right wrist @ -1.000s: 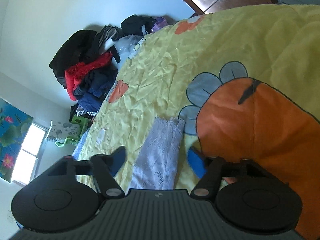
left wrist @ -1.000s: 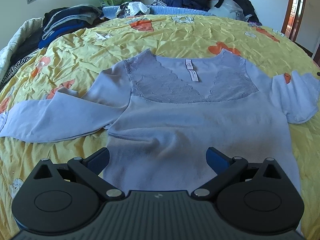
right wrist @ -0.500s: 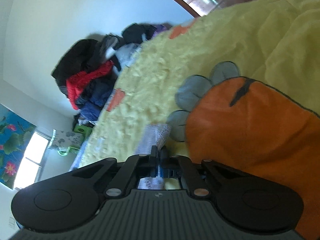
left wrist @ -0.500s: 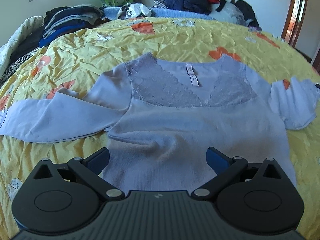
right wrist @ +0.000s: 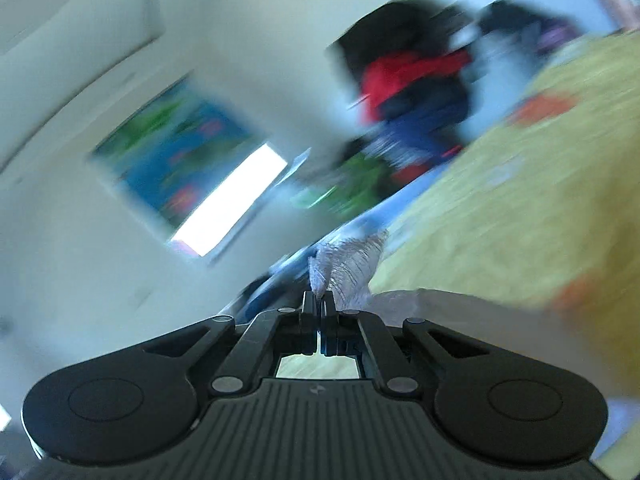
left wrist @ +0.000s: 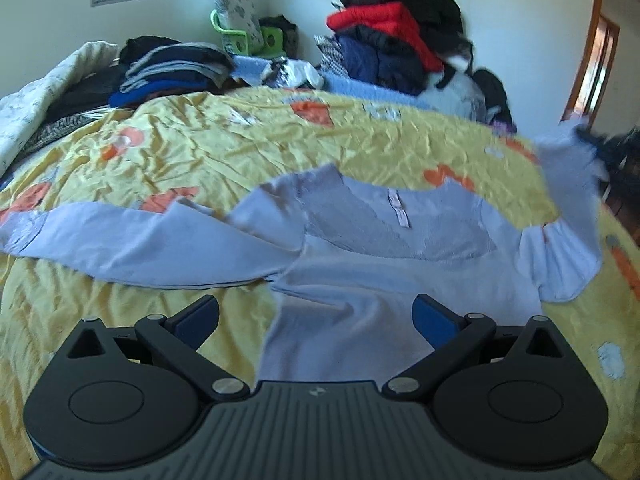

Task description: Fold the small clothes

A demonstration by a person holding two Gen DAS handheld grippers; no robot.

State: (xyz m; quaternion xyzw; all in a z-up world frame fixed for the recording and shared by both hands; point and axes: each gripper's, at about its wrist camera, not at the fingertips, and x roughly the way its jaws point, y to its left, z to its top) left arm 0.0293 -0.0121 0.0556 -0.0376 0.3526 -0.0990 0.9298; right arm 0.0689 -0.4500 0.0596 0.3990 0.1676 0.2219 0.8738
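A yellow bedspread [left wrist: 280, 148] covers the bed, and the lilac top [left wrist: 360, 272] lies spread flat on it. The right gripper [right wrist: 319, 300] pinches the lace cuff [right wrist: 348, 268] of one sleeve, lifted off the bed. The left gripper [left wrist: 316, 316] hangs above the hem, fingers spread.
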